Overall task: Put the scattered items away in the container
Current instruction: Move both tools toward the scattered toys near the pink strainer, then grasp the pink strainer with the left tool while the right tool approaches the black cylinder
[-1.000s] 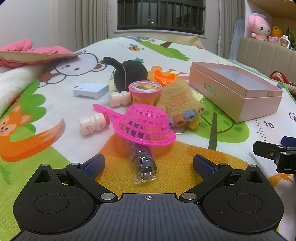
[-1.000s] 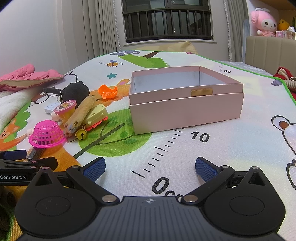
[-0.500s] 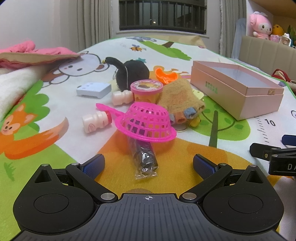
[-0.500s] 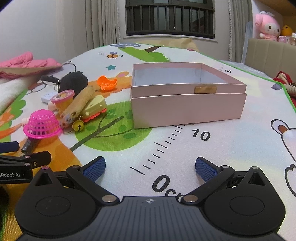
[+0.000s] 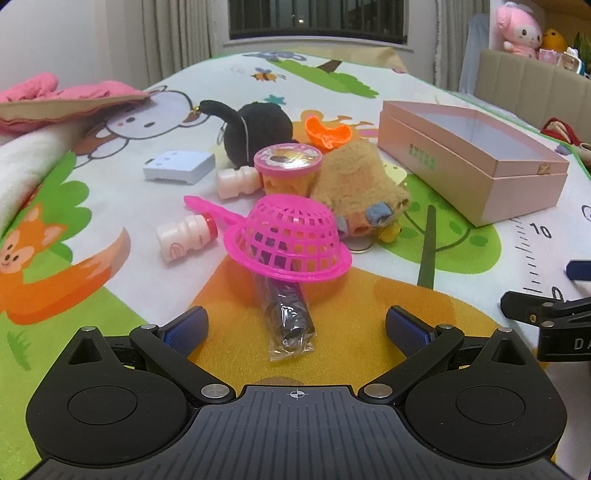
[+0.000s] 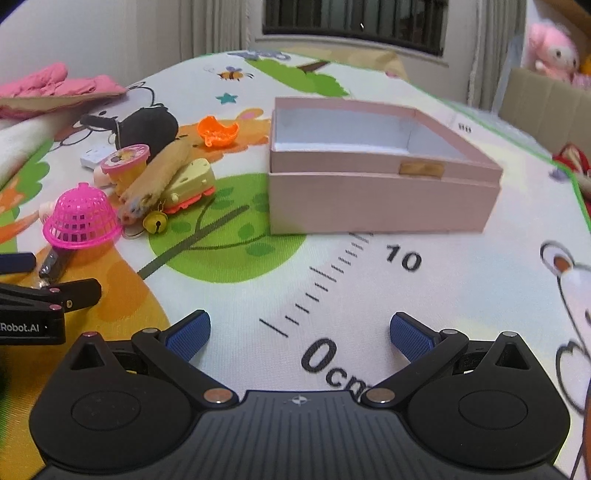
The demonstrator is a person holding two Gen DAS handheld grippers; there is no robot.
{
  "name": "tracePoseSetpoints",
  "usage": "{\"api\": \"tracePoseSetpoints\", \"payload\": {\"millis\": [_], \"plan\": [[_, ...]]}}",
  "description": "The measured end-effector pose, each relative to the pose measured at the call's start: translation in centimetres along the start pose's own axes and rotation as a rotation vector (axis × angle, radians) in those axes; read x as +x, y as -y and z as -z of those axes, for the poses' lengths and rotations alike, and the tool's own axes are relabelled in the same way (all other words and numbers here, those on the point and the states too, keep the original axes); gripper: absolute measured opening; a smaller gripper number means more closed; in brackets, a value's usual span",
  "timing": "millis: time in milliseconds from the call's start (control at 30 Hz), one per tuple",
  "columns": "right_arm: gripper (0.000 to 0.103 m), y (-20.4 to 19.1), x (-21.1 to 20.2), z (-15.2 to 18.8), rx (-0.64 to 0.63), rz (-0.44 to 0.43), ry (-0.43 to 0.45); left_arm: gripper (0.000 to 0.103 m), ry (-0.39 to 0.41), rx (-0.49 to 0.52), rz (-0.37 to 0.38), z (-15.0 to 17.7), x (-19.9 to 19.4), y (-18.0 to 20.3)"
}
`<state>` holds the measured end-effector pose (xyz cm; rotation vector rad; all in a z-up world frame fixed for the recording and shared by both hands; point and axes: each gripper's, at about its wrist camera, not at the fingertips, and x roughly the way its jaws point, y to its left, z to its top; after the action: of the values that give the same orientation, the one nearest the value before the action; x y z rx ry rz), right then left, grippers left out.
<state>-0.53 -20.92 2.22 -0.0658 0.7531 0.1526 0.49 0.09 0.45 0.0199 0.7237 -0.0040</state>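
Note:
An open pink box (image 5: 476, 162) (image 6: 380, 173) sits on the printed play mat. Scattered to its left are a pink toy strainer (image 5: 290, 238) (image 6: 82, 218) lying upside down over a dark wrapped snack (image 5: 288, 317), two small white bottles (image 5: 184, 240), a pink-lidded cup (image 5: 290, 168), a tan plush (image 5: 358, 188), a black plush (image 5: 258, 129), an orange shell (image 5: 327, 134) and a white block (image 5: 179, 166). My left gripper (image 5: 295, 328) is open, its fingers either side of the snack's near end. My right gripper (image 6: 299, 338) is open over bare mat, short of the box.
A pink cushion (image 5: 62, 99) and white bedding lie at the far left. A cheese-wedge toy car (image 6: 190, 182) and a brass bell (image 6: 155, 221) lie beside the tan plush. A beige headboard with plush toys (image 5: 517, 26) stands at the back right.
Both grippers have edged forward toward the toys and the box. The right wrist view has swung slightly left. Both grippers stay open.

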Motion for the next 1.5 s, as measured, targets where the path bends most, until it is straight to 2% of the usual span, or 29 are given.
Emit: {"api": "tracePoseSetpoints", "payload": {"millis": [167, 400, 567, 667, 767, 900, 1033, 1100, 1200, 1300, 1500], "plan": [[0.103, 0.9, -0.1, 0.1, 0.063, -0.036, -0.010, 0.103, 0.034, -0.011, 0.008, 0.4, -0.4, -0.1], [0.103, -1.2, -0.8, 1.1, -0.025, 0.061, 0.056, 0.103, 0.052, -0.016, 0.014, 0.5, -0.6, -0.3], [0.103, -1.5, -1.2, 1.4, 0.005, 0.105, 0.081, 0.103, 0.053, -0.036, 0.029, 0.5, -0.6, -0.6], [0.103, -1.8, -1.5, 1.5, 0.021, 0.136, 0.068, 0.103, 0.055, -0.054, 0.049, 0.3, -0.8, -1.0], [0.103, -0.3, -1.4, 1.4, 0.095, 0.069, 0.014, 0.103, 0.054, -0.056, 0.049, 0.1, -1.0, -1.4], [0.103, 0.2, -1.4, 1.4, 0.054, 0.013, -0.016, 0.103, 0.051, -0.042, 0.031, 0.3, -0.8, -1.4], [0.103, 0.0, -1.7, 2.0, 0.032, 0.006, 0.017, 0.103, 0.061, -0.043, 0.035, 0.2, -1.1, -1.5], [0.103, -0.2, -1.6, 1.9, 0.022, 0.009, 0.011, 0.103, 0.101, -0.057, 0.060, -0.1, -1.7, -1.7], [0.103, -0.7, -1.6, 2.0, -0.012, 0.032, 0.022, 0.103, 0.170, -0.023, 0.036, -1.2, -2.1, -1.4], [0.103, -0.8, -1.8, 2.3, -0.015, 0.040, 0.041, 0.103, 0.163, 0.007, 0.006, -2.5, -1.1, -1.0], [0.103, -0.8, -2.0, 2.4, -0.011, 0.042, 0.057, 0.103, 0.159, 0.048, 0.004, -3.4, 0.5, -0.7]]}}
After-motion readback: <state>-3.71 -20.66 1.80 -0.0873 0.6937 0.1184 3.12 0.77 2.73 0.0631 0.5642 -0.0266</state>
